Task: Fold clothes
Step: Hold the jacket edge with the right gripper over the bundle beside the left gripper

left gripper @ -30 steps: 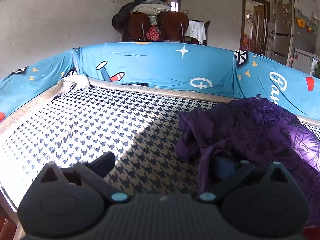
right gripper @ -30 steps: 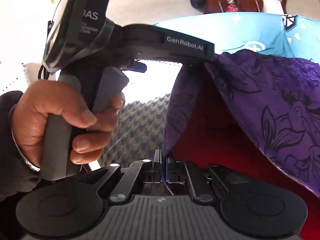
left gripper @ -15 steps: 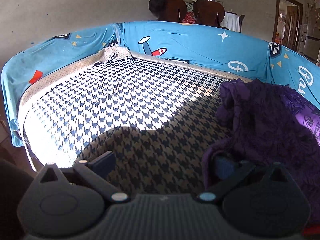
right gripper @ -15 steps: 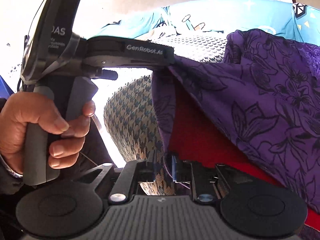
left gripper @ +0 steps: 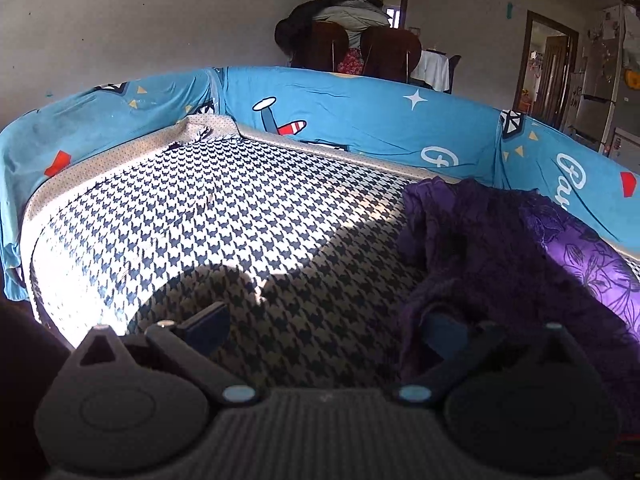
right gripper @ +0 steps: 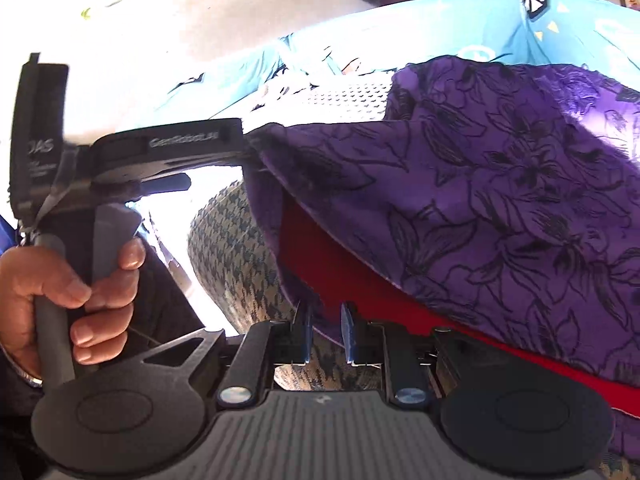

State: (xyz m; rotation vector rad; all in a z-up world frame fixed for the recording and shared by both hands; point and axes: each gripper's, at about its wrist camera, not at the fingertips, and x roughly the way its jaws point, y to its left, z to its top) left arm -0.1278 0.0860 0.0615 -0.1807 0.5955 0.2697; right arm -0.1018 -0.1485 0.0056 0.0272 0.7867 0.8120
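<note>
Currently: purple garment (right gripper: 500,200) heaped right of left gripper (left gripper: 324,320), whose jaws gape wide, holding nothing. Right gripper (right gripper: 326,334): jaws just parted slightly, hem edge between, unpressed. Advice: regrip corners firmly, spread cloth flat on houndstooth mattress (left gripper: 200,220) first.

Your left wrist view: low over mattress (left gripper: 224,216), facing bumper (left gripper: 360,120), garment (left gripper: 500,248) right. Your right wrist view: close against garment (right gripper: 500,184), looking leftward. Both share mattress, garment, bumper.
</note>
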